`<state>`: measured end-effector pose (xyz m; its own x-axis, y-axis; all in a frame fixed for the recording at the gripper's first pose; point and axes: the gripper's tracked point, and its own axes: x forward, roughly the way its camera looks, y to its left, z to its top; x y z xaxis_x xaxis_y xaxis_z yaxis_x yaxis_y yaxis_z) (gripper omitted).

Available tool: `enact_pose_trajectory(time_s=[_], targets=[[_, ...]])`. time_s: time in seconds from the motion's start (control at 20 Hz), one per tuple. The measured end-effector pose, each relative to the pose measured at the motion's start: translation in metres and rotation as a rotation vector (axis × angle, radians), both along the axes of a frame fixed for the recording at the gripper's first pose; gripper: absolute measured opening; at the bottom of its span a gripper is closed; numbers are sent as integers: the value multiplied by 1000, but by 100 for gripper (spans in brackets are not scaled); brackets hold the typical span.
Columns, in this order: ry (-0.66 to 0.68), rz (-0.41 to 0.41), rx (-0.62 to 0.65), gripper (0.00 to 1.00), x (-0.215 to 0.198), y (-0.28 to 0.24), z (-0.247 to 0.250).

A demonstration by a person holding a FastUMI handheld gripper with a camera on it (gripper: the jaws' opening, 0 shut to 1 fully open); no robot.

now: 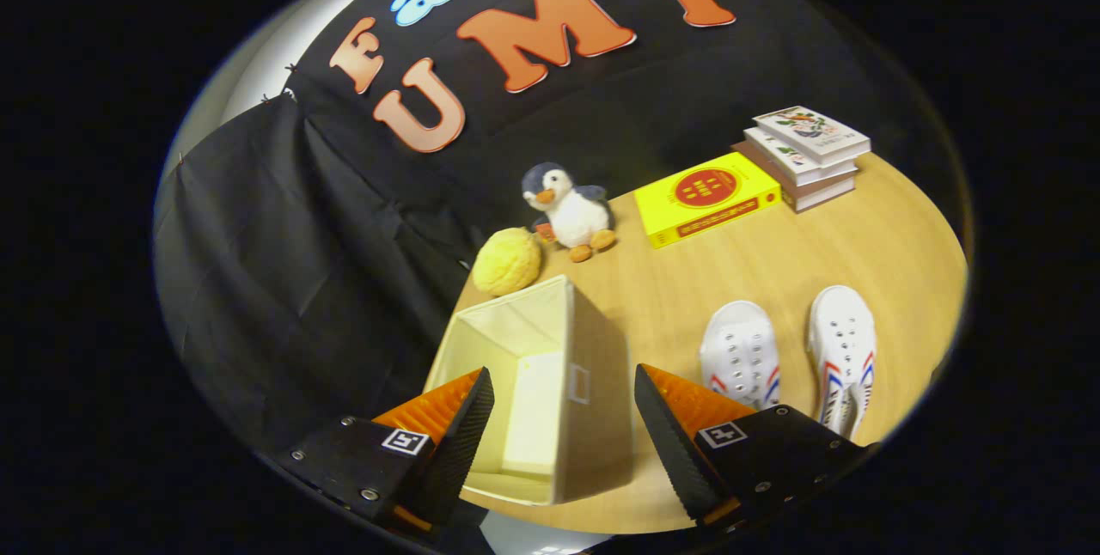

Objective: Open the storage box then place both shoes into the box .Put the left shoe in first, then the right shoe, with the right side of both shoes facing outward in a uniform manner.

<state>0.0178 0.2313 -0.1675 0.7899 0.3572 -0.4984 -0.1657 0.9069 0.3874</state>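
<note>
- Because the gripper [563, 426] hovers with its fingers spread wide and empty above the open box [550, 366], the risk I see is clipping the soft box wall and shoving it when swinging toward the shoes.
- Both white shoes [786, 353] lie side by side on the table [894, 246], just beside the box, toes pointing away.
</note>
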Motion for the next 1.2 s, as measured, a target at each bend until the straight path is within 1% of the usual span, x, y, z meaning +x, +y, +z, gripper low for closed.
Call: enact_pose_trajectory(time_s=[0.15, 0.25, 0.35, 0.4, 0.45, 0.5, 0.7, 0.8, 1.0, 1.15, 1.2], targets=[[25, -75, -71, 98, 5, -49, -24], [56, -94, -124, 97, 7, -73, -44], [91, -99, -172, 94, 9, -92, -66], [110, -104, -191, 88, 10, -100, -76], [129, -102, -204, 84, 7, -107, -83], [150, -99, -217, 77, 7, -112, -94], [217, -80, -264, 59, 13, -120, -127], [233, -66, -279, 54, 20, -120, -137], [251, -38, -328, 54, 30, -119, -154], [266, -24, -290, 54, 35, -112, -160], [276, -21, -267, 46, 35, -108, -163]])
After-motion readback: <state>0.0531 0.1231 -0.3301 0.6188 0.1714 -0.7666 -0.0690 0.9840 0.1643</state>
